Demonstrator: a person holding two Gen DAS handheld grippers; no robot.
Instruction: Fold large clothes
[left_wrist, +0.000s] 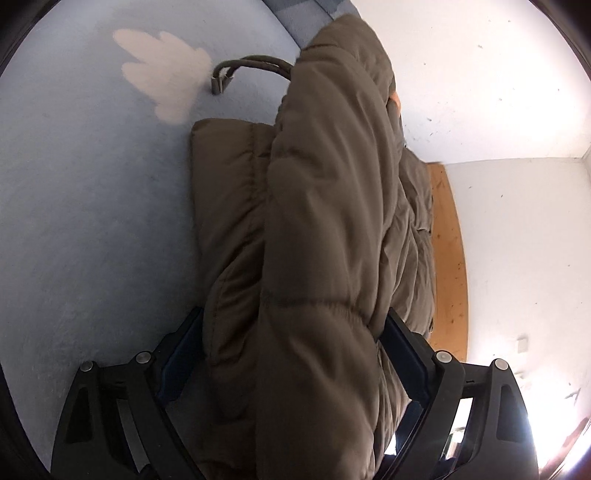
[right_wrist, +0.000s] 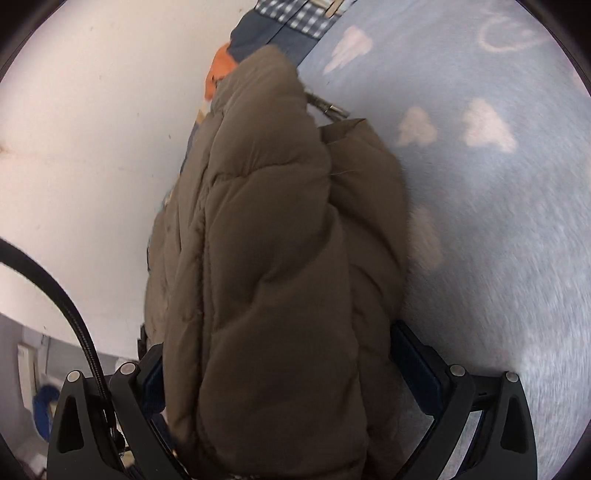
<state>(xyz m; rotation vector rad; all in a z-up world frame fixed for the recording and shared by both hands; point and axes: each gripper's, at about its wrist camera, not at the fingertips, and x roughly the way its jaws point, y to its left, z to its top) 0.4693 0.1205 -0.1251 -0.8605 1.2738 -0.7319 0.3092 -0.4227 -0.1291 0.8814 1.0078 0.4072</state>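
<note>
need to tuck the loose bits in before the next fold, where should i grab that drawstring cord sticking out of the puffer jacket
Grip the drawstring cord near its free tip, just behind the end toggle, coming from the blue blanket side. It arcs out of the puffer jacket and its end lies exposed there, while the root is buried in the padding. Both grippers are clamped on the jacket, so one must release first.

No readable text, label, brand or number shows in either view.

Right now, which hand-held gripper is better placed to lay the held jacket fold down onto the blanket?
Neither clearly. The left hand-held gripper and the right hand-held gripper both clamp thick folds of the brown puffer jacket above the blue blanket, so lower both together.
</note>
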